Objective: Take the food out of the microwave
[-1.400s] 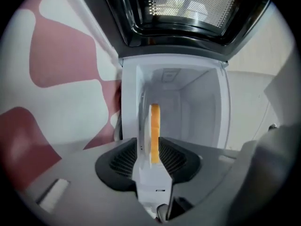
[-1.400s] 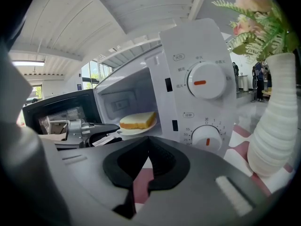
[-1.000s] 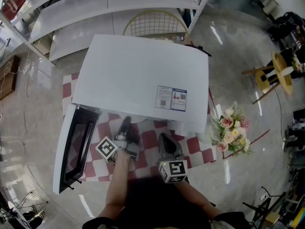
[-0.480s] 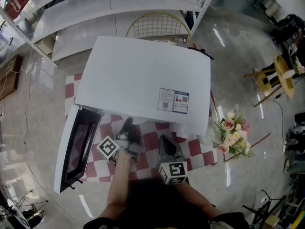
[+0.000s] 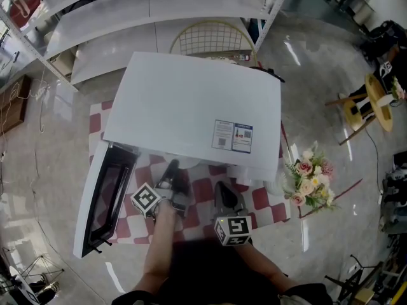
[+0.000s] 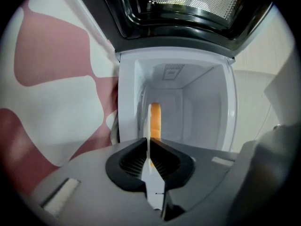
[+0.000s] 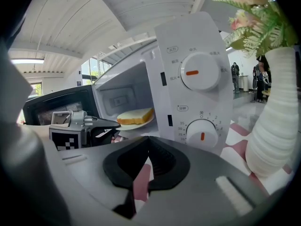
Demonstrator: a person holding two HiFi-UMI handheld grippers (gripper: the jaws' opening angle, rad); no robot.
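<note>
Lab-like open hall, polished floor (image 5: 44, 138), metal shelving (image 5: 114, 8), staged microwave (image 5: 184, 107)

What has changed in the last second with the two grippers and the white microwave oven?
The left gripper has just closed its jaws onto the rim of the round white plate carrying the yellow slice of bread inside the white microwave oven. Nothing else visibly moved: the plate is still inside, the oven's black-windowed door stays open, and the right gripper keeps its place, shut and empty.

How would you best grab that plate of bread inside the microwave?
Pinch the plate by its thin near rim, coming level through the microwave's open front; it lies flat, bread on top. The left gripper's jaws have just closed there.
</note>
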